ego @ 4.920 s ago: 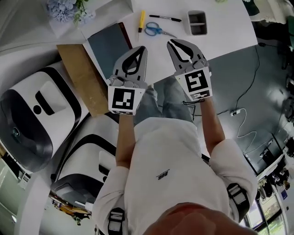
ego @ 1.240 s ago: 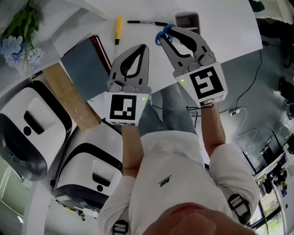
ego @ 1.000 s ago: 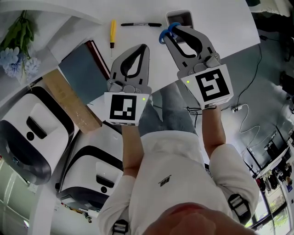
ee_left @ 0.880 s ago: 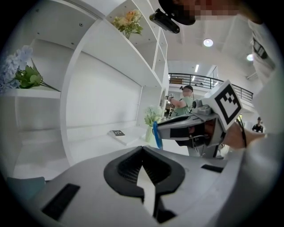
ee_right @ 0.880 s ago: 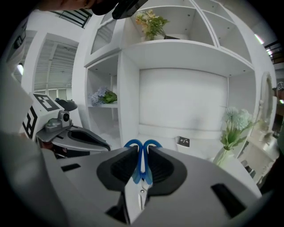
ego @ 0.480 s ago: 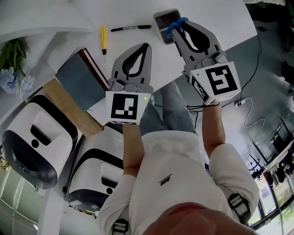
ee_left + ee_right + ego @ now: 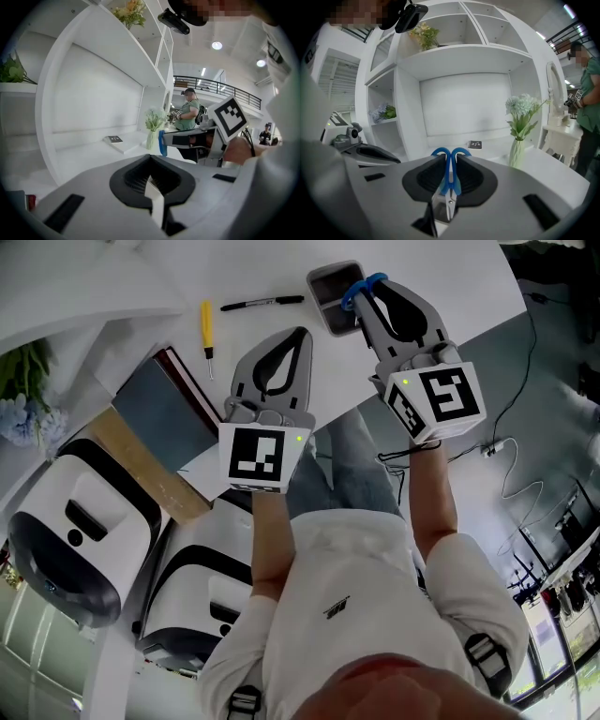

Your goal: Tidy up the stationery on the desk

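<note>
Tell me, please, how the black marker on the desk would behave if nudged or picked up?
The black marker looks slim and round, so a sideways nudge would probably roll it across the smooth desk. It seems rigid and light; gripped near one end, it might tilt.

Wearer: white short-sleeved shirt [image 7: 349,615] with a small dark chest print; dark buckled straps [image 7: 487,654] at the shoulders; grey trousers [image 7: 349,457]. Left gripper [image 7: 298,334] and right gripper [image 7: 364,289]: grey shells, black ribbed pads, black-and-white marker cubes [image 7: 255,454], green indicator lights [image 7: 298,438].
</note>
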Motion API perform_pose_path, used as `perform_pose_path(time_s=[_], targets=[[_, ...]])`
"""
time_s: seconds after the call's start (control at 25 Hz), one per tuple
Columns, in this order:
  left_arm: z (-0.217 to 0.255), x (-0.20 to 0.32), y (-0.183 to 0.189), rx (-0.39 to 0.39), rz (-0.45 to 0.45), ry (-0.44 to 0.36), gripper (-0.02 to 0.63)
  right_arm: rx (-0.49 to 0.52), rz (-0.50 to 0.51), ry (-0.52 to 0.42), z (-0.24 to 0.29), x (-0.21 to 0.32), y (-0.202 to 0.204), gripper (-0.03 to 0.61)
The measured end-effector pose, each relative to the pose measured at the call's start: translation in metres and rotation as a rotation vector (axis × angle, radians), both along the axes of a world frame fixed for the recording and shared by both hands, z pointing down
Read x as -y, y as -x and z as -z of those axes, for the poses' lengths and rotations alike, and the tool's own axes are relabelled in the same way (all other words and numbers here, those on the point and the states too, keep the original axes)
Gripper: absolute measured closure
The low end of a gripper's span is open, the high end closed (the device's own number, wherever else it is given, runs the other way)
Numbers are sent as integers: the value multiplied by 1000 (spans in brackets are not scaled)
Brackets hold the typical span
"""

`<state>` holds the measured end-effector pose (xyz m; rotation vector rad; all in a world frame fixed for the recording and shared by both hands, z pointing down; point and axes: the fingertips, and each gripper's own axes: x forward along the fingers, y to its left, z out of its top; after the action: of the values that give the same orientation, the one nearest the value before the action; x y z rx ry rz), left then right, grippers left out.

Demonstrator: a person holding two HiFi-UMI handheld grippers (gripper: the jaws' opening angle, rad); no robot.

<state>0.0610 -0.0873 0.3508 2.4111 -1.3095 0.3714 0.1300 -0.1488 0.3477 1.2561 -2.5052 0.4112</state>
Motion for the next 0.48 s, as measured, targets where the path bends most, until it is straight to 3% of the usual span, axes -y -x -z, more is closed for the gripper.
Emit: perform_pose_path(time_s=[0.48], targets=[[-6,-1,-6,3,-9,19,614,-106,-10,59,-39,-1,-6,515]])
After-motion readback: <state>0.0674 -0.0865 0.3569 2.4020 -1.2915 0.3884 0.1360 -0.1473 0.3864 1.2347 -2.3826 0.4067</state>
